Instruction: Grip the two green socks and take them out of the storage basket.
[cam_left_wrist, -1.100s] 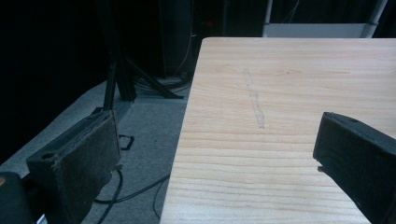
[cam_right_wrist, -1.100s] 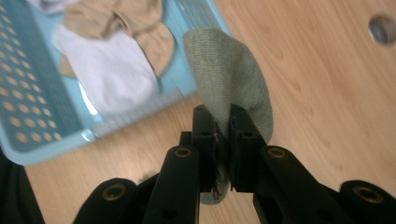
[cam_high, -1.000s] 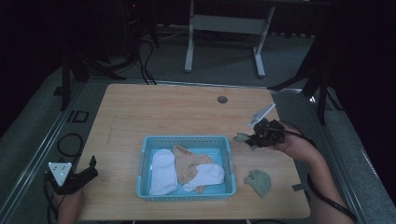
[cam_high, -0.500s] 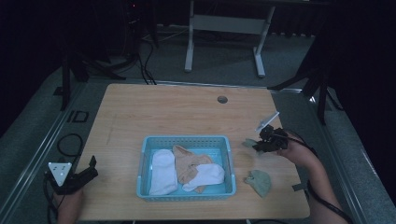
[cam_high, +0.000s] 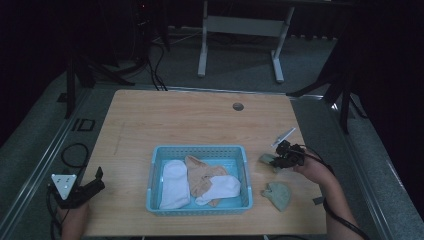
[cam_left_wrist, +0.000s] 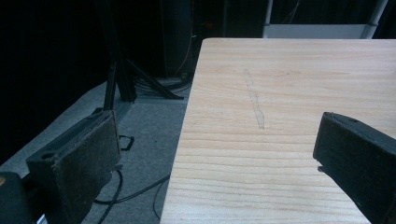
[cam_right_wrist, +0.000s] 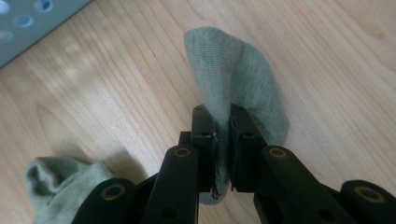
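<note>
Table, dark room | right gripper clamped on sock, centre frame, right of basket | left gripper wide, empty | risk: thin pinch, sock could be dropped short of basket, snagged on rim

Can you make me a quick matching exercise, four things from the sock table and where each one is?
Things:
1. blue basket
2. white socks
3. held green sock
4. loose green sock

Places:
A. pinched in the right tongs
B. lying on the table's near right part
C. inside the basket
D. middle of the table

Pairs: 1-D, 2-C, 3-A, 4-B
</note>
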